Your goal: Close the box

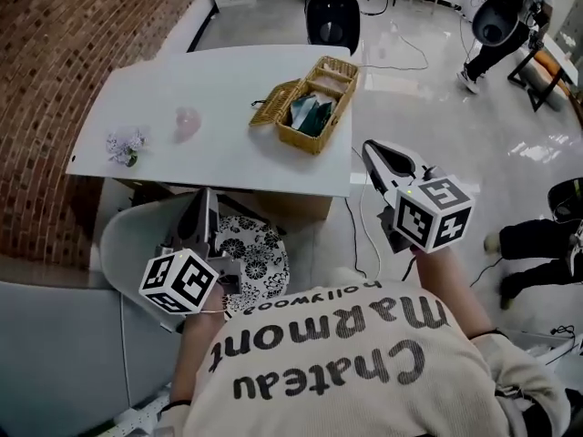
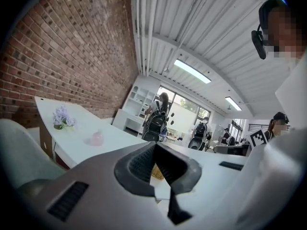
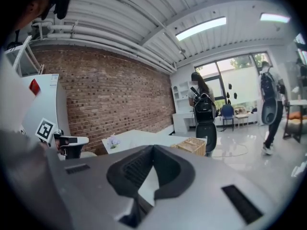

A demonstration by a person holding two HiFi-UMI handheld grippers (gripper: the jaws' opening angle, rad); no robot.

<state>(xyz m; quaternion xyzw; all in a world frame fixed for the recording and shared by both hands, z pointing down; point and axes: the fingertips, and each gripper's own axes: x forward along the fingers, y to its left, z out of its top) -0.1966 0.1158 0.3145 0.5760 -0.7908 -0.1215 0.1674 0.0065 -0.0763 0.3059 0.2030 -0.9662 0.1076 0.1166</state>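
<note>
"Chateau Marmont Hollywood" is read on the one shirt point(image 1: 346, 353) nearest. Two tongs are held short of the tabletop point(image 1: 209, 89): left tongs point(image 1: 209, 196) and right tongs point(image 1: 369, 146), each pressed together on nothing. One box point(image 1: 314, 103) is seen farther off at the tabletop's right edge, with its lid point(image 1: 273, 105) open to the left, well apart from both. One flower sprig point(image 1: 126, 144) and one pink object point(image 1: 187, 123) lie to the left.

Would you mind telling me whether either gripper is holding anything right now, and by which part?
Nothing is held: the left gripper and the right gripper are both shut and empty, short of the wicker box.
</note>
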